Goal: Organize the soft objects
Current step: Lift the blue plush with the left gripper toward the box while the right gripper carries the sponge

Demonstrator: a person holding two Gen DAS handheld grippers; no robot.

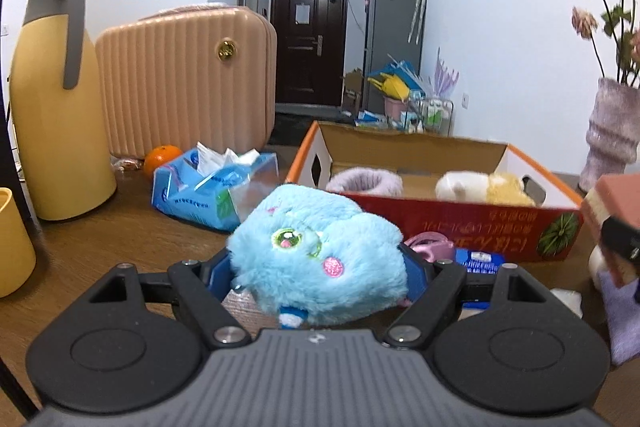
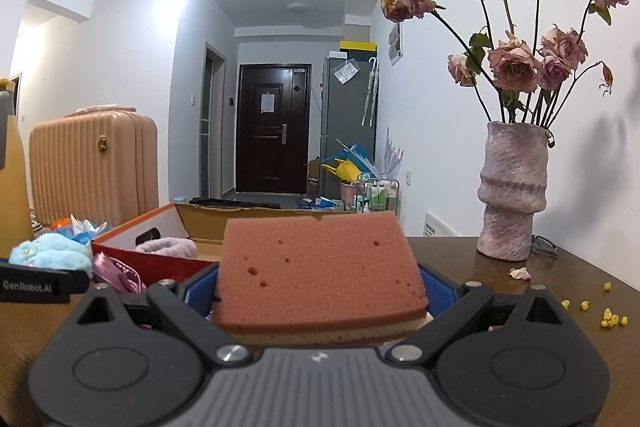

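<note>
Soft goods, two in hand, bound for box [image 1: 460, 223].
Left gripper [image 1: 320, 267] clamps blue plush [image 1: 316, 255]; right gripper [image 2: 320, 287] clamps sponge [image 2: 316, 267]. Both short of box; lift over its wall before releasing.

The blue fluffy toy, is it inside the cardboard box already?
No, the blue plush toy is held in the left gripper, in front of the cardboard box.

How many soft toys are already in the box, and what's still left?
Two things already lie in the cardboard box: a lilac fluffy ring and a cream-and-yellow plush. In hand: the left gripper holds the blue plush, and the right gripper holds the pink sponge; neither is in the box yet. A pink fabric item lies on the table in front of the box.
</note>
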